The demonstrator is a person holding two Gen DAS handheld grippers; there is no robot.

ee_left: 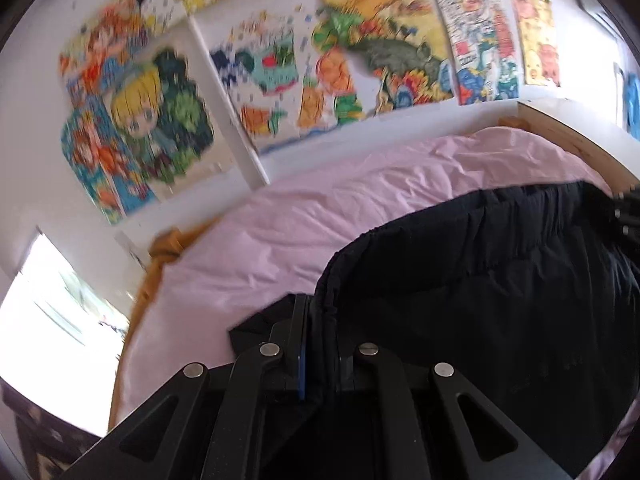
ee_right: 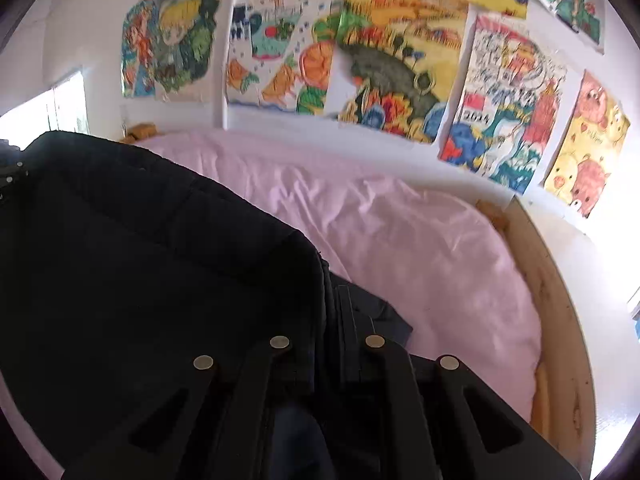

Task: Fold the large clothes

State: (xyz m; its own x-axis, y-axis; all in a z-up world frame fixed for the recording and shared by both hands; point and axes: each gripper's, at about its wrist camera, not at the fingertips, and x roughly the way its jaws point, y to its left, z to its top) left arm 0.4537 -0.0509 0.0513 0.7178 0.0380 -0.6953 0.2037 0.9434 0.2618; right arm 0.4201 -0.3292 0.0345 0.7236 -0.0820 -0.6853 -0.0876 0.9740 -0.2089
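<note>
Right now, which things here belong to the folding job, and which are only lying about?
For the job: black coat, left gripper, right gripper, both shut on its edge.
Just there: pink cover, drawings, wooden frame.

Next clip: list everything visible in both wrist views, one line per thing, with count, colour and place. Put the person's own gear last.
jacket: one, black and padded, spread over the bed's near side, its edge pinched at both ends.
bedsheet: one, pink, wrinkled, covering the mattress.
bed frame: one, light wood, along the bed's right edge.
drawings: several, multicoloured, stuck on the white wall behind the bed.
orange cloth: one, mustard orange, at the bed's left edge by the wall.
window: one, bright, at far left.
left gripper: one, black, fingers shut on the jacket.
right gripper: one, black, fingers shut on the jacket.
</note>
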